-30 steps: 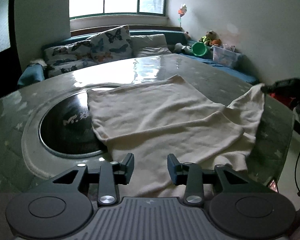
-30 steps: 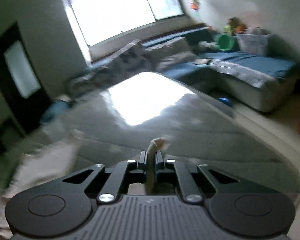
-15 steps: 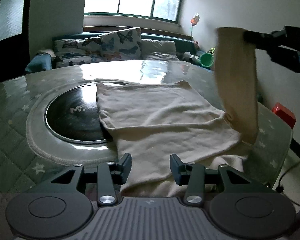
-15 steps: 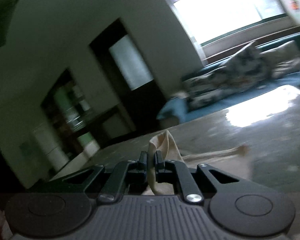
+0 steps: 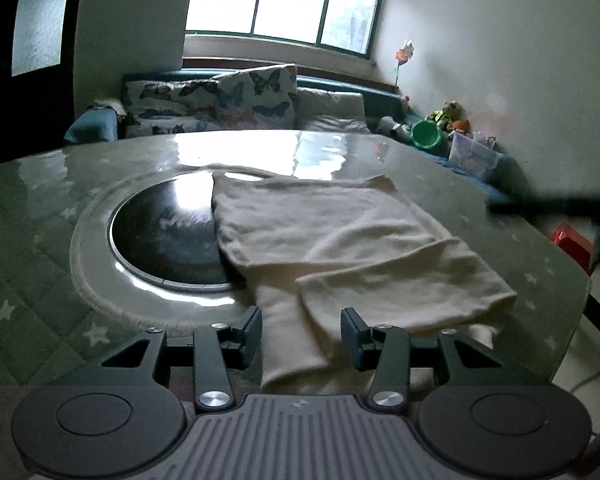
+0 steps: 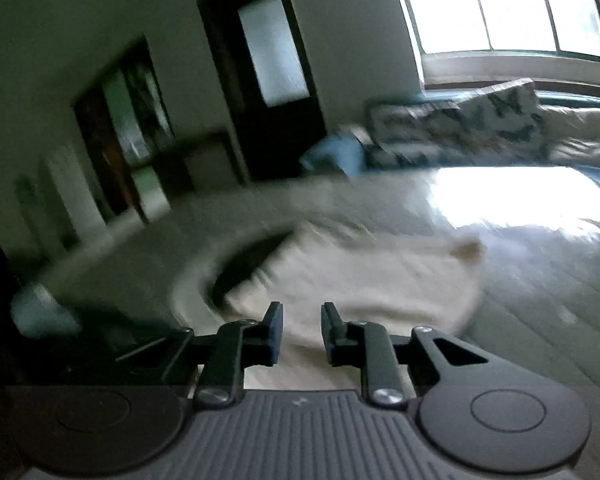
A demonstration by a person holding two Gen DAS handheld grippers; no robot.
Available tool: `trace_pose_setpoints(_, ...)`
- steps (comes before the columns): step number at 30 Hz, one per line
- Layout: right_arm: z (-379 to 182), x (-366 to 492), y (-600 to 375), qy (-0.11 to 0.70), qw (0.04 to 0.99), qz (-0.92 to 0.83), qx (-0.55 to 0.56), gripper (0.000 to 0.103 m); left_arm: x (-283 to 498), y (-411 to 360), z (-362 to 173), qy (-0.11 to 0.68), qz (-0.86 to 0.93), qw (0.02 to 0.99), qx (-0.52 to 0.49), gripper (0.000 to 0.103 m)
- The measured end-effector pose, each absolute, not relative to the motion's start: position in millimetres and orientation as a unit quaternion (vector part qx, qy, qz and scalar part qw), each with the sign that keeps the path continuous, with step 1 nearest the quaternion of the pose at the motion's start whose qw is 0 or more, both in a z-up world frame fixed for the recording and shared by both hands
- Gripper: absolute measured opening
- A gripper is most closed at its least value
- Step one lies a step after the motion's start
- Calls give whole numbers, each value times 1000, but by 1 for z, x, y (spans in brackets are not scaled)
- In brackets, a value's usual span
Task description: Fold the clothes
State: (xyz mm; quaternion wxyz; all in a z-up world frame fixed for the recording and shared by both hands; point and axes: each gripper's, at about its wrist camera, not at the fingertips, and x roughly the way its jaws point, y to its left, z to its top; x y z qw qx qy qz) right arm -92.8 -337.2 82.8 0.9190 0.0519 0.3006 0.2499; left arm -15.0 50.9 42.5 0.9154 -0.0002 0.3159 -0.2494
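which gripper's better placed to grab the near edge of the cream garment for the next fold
Left, probably. The left gripper, jaws open, already straddles the cream garment's near edge. The right gripper is open too, but its view is motion-blurred.

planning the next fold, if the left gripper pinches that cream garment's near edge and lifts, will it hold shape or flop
Likely flops: the cream garment already lies in soft wrinkled layers. It probably slides easily, since the table looks glossy. It seems light, so the open left gripper should lift it with one pinch.
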Motion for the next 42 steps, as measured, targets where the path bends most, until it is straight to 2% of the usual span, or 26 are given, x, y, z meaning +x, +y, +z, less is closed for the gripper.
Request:
trace_pose_setpoints(3, 56, -104, -348, 345, 912, 221, 25, 21, -12, 40, 44, 309, -265, 913, 3, 47)
trace_pose_setpoints(8, 28, -108, -361, 375, 905, 198, 23, 21, -5, 15, 41, 313, -294, 903, 16, 46)
trace_pose_setpoints(16, 51, -79, -351, 323, 923, 211, 13, 21, 9, -1, 30, 330, -302, 894, 32, 44)
trace_pose_setpoints(23, 26, -53, -353, 347, 921, 178, 7, 21, 15, -1, 19, 340, -299, 891, 36, 46)
trace_pose_setpoints(25, 26, -59, -362, 352, 921, 167, 17, 24, 15, -1, 18, 338, -302, 890, 37, 46)
trace_pose_setpoints(35, 14, -39, -400, 375, 898, 167, 161, 25, 16, -3, 18, 338, -301, 891, 46, 46)
trace_pose_setpoints(36, 12, -40, -398, 372, 900, 164, 156, 22, 16, -3, 18, 338, -301, 891, 48, 46)
trace_pose_setpoints(38, 13, -44, -394, 363, 909, 155, 137, 22, 16, -3, 19, 338, -301, 890, 53, 46)
trace_pose_setpoints(42, 27, -61, -386, 345, 922, 164, 71, 26, 11, 1, 25, 332, -314, 887, 72, 47)
